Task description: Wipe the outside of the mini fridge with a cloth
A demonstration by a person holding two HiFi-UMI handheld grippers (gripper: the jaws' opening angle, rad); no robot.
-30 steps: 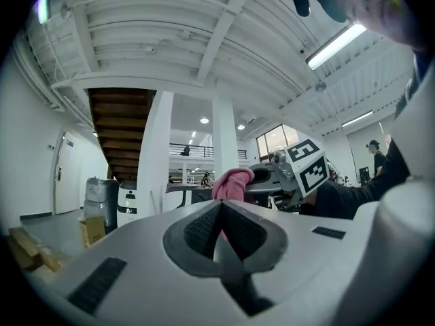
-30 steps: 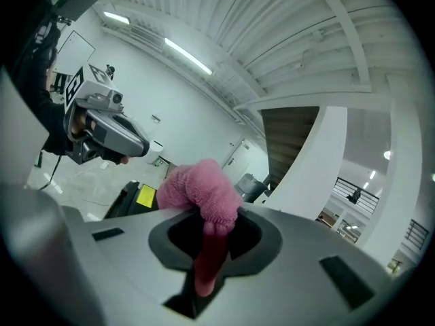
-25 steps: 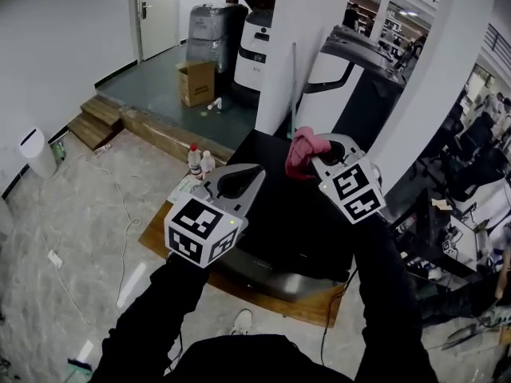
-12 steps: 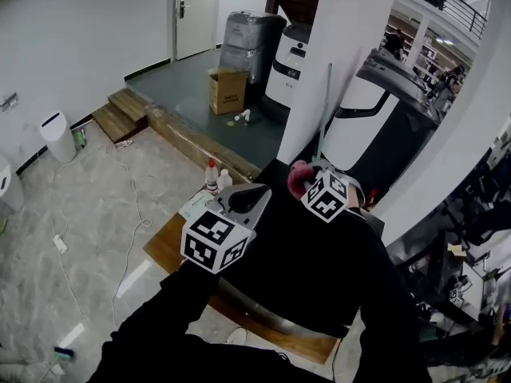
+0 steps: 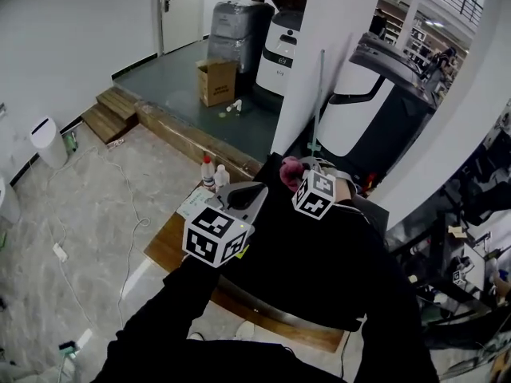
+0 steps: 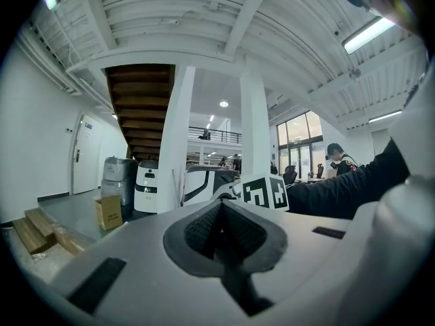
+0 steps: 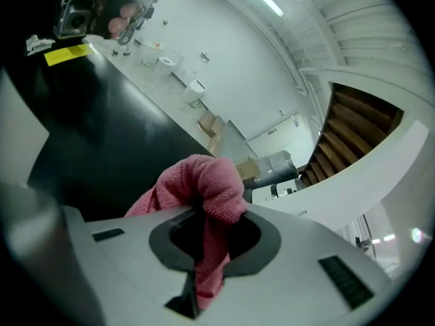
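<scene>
While right gripper (image 7: 204, 240) pinches bunched pink cloth (image 7: 204, 182) at black fridge (image 7: 88, 134) top, left gripper (image 6: 221, 233) closed, empty: hard rubbing could tug cloth free.

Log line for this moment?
left gripper: shut, empty | right gripper: shut on pink cloth | mini fridge: cloth contact unclear
</scene>
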